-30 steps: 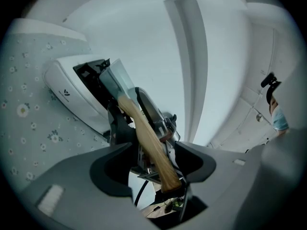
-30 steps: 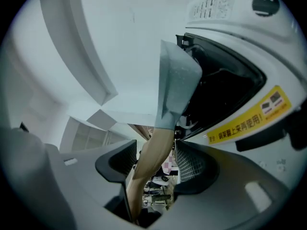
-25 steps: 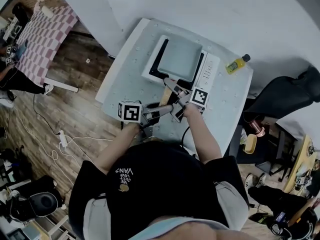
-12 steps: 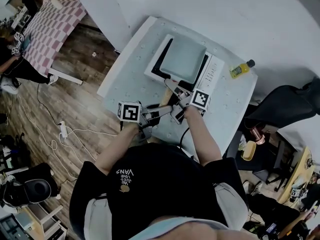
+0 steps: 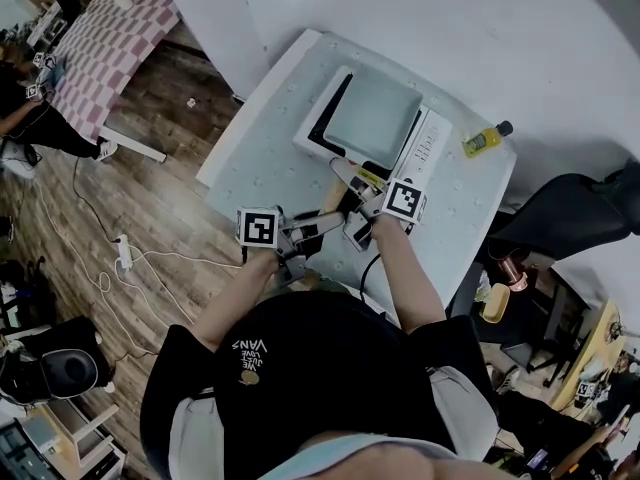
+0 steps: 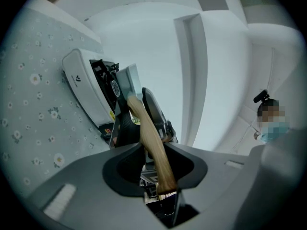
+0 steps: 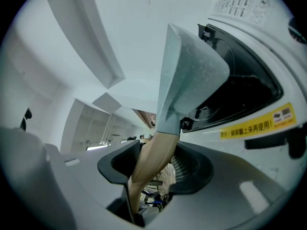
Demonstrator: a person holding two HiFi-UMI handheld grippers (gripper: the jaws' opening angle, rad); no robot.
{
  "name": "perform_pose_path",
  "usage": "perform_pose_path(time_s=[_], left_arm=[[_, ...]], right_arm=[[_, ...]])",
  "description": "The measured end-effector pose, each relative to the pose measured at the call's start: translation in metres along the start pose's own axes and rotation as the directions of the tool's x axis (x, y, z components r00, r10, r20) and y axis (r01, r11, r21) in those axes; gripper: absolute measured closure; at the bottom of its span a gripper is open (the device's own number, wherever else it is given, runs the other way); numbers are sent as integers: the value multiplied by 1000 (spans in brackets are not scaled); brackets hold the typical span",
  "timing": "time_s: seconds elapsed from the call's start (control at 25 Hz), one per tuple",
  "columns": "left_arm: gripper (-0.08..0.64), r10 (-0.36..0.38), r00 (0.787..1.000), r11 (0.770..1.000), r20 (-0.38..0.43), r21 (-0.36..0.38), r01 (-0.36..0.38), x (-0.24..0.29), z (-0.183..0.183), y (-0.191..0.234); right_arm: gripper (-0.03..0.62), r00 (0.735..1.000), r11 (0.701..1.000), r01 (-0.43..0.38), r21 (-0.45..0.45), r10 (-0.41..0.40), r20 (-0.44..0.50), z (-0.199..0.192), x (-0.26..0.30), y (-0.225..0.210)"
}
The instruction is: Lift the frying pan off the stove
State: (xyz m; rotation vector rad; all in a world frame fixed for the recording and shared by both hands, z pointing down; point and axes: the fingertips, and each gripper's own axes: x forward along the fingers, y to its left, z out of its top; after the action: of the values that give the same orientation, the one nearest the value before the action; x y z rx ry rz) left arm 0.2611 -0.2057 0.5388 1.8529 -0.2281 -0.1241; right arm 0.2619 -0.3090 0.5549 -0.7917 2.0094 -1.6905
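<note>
Flowered cloth covers the bench point(image 5: 262, 158), and the white stove point(image 5: 424, 148) sits toward its far side, near the wall. The square grey frying pan point(image 5: 372, 118) rests flat on the stove, its wooden handle point(image 5: 331, 194) reaching back toward me. My left tool point(image 6: 154, 148) is closing round the free end of that handle. The wood is between the jaws but, as far as I can see, not yet pinched. My right tool point(image 7: 152, 158) stands wide nearer the pan, with the handle between its jaws and a gap showing on one side. I judge the pan stiff and front-heavy, and the smooth rounded wood apt to twist. Best to hold the handle in two places, one close to the pan, and lift level.
</note>
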Motion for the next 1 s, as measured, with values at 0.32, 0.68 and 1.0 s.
perform_pose_path(time_s=[0.32, 0.68, 1.0], left_arm=[[440, -29, 1000, 1000, 11, 0, 29, -27, -13, -14], [440, -61, 998, 998, 9, 12, 61, -66, -47, -30], [440, -66, 998, 997, 8, 27, 66, -109, -88, -45]], right_arm=[[390, 997, 995, 74, -62, -74, -1, -25, -2, 10], [388, 1000, 997, 17, -76, -16, 8, -77, -6, 36], [388, 1000, 996, 29, -85, -28, 12, -136, -16, 48]])
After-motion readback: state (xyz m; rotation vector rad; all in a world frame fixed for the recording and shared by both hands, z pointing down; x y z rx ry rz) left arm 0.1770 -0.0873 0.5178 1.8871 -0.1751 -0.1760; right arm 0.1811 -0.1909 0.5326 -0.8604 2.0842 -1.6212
